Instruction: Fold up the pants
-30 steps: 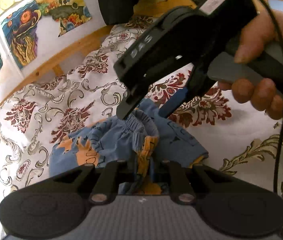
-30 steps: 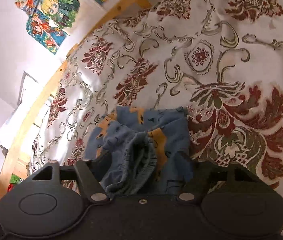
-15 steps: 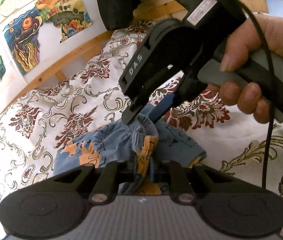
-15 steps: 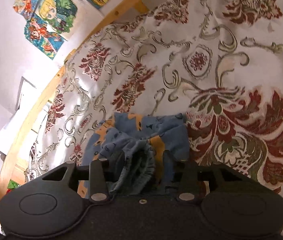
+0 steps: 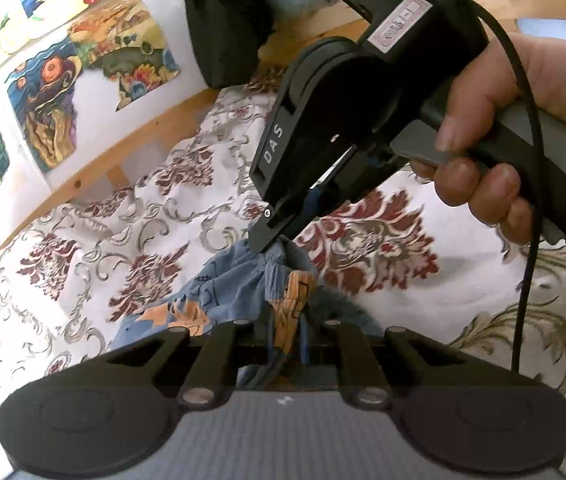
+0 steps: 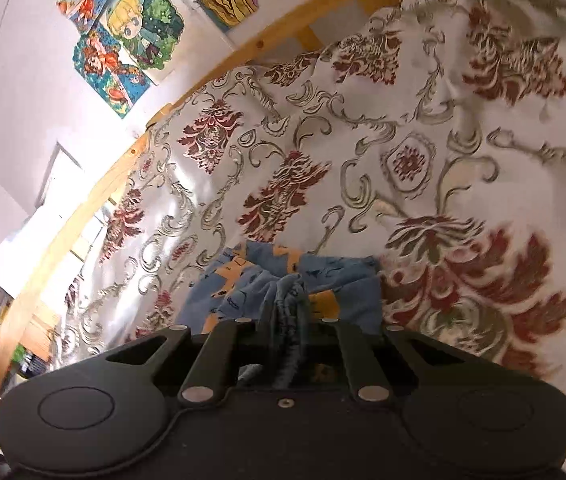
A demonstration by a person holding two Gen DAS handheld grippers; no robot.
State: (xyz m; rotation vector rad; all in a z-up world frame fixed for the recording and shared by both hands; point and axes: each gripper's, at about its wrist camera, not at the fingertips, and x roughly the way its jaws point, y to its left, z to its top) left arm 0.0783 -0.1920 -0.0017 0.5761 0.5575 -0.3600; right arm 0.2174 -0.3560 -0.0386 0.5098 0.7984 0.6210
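Observation:
Small blue pants [image 5: 219,296] with orange prints hang bunched above a floral bedspread [image 5: 83,248]. My left gripper [image 5: 287,320] is shut on a fold of their blue and orange cloth. The right gripper [image 5: 273,240], held by a hand [image 5: 495,128], pinches the gathered waistband just beyond it. In the right wrist view the right gripper [image 6: 287,312] is shut on the ribbed waistband, and the pants [image 6: 339,280] droop below it over the bedspread [image 6: 403,160]. The lower legs of the pants are hidden behind the gripper bodies.
A wooden bed rail [image 5: 131,152] runs along the far side, seen again as a bed rail [image 6: 95,204] in the right wrist view. Colourful drawings [image 5: 51,92] hang on the white wall. A black bag [image 5: 223,20] sits at the head. A cable [image 5: 523,240] trails from the right gripper.
Both grippers have risen with the pants, so the bed looks farther away. The right gripper's fingers have closed in from a wider hold onto the waistband.

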